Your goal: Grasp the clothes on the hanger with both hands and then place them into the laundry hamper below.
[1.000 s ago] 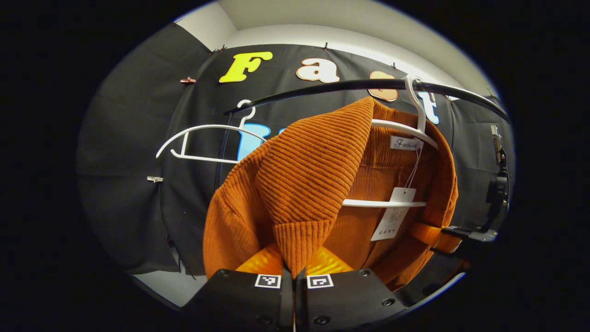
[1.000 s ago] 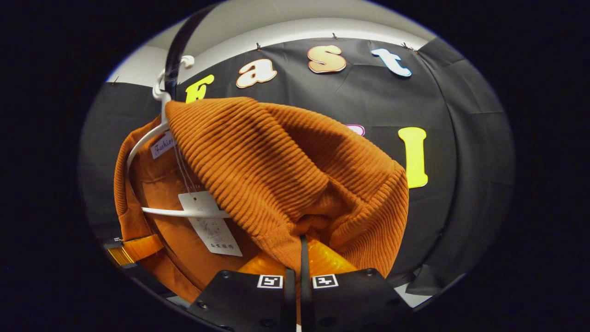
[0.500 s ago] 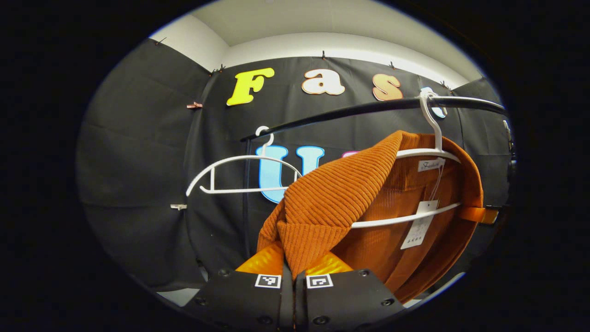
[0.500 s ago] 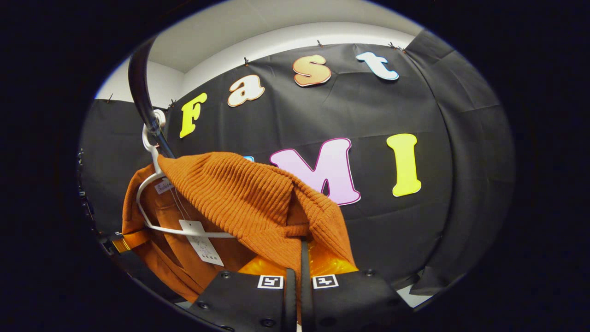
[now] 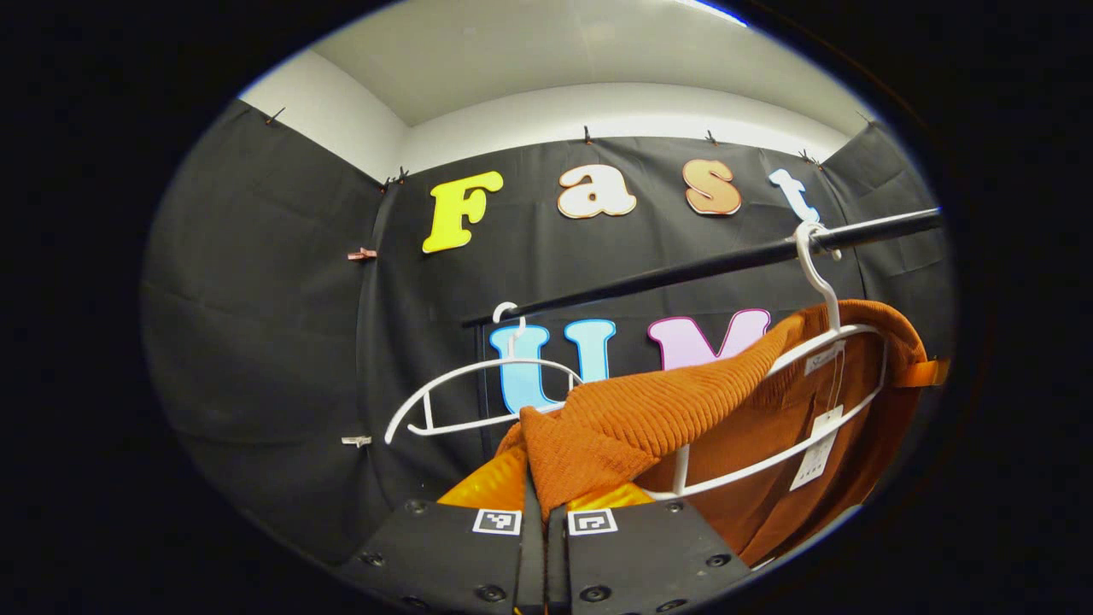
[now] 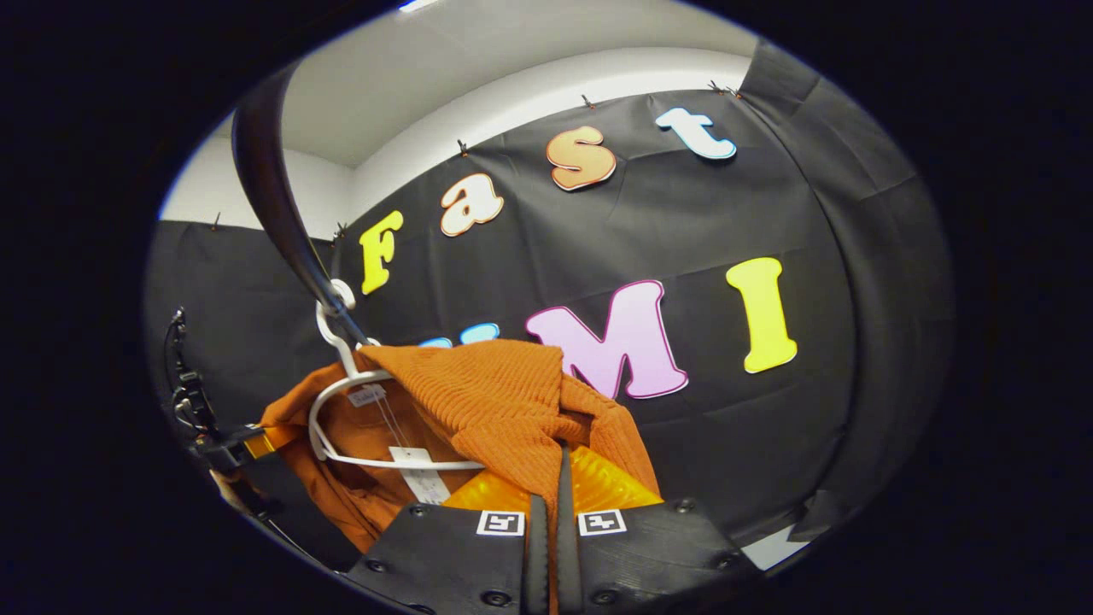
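Left gripper view: two hangers (image 5: 478, 389) (one bare), one sweater (image 5: 675, 410).

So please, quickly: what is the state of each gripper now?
Left gripper: shut on the orange sweater.
Right gripper: shut on the orange sweater, which is not yet off the white hanger.

Black cloth wall (image 5: 256, 325) hangs clipped beneath a white upper wall (image 5: 615, 107) and pale ceiling (image 5: 546, 43).
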